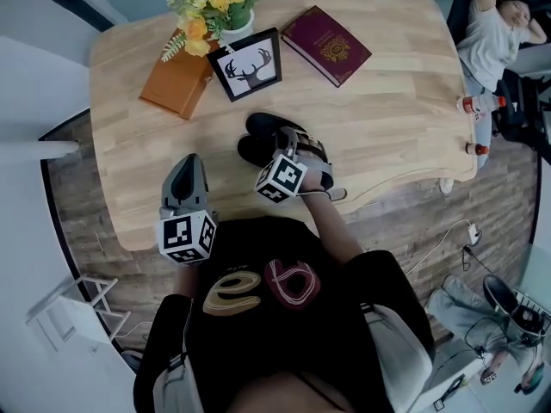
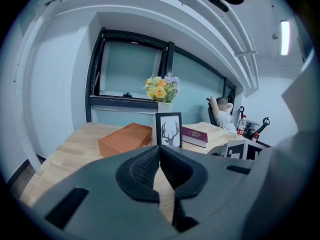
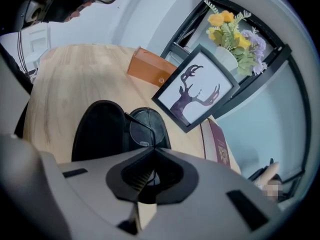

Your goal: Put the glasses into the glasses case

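Glasses (image 3: 145,126) at closed tips of right hand-held gripper (image 3: 152,148), over open glasses case (image 3: 97,131)

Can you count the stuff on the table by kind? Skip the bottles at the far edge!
Vase of flowers: 1
Picture frame: 1
Maroon book: 1
Orange box: 1
Glasses case: 1
Glasses: 1
Total: 6
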Motion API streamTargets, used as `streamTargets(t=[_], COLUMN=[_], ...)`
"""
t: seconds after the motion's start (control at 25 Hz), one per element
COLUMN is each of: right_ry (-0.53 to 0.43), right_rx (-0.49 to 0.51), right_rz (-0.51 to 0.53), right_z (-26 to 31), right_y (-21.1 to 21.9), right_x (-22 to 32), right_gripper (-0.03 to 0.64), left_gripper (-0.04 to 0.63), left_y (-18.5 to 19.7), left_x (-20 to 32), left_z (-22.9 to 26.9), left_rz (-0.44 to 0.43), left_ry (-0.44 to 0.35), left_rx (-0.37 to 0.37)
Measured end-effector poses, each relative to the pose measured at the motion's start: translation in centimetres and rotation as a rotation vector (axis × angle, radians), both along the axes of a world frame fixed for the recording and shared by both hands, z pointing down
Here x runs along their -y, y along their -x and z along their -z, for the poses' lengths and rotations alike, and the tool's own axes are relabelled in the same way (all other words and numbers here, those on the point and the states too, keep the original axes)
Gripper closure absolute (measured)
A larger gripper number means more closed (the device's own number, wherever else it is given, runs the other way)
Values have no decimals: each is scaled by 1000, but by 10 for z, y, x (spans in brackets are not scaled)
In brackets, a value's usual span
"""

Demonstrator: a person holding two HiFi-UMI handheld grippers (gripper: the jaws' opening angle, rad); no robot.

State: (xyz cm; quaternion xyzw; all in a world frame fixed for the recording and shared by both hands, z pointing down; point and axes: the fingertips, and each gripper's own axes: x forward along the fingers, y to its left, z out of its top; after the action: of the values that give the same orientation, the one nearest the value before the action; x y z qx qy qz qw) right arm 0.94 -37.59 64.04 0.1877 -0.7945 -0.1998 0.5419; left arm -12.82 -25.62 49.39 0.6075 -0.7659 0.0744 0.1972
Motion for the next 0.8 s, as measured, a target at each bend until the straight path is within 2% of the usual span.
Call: streamTargets(t=[0.8], right_ry=[-4], right_rx=[-29], right_rz=[-71], right_z=[-12], right_y=[7], right_x=[10], right_gripper=[597], left_gripper=[577], left_y=[1], left_x=[3], left_z=[-6], left_rz=[-13], left_ry=[20], left_rx=[-6])
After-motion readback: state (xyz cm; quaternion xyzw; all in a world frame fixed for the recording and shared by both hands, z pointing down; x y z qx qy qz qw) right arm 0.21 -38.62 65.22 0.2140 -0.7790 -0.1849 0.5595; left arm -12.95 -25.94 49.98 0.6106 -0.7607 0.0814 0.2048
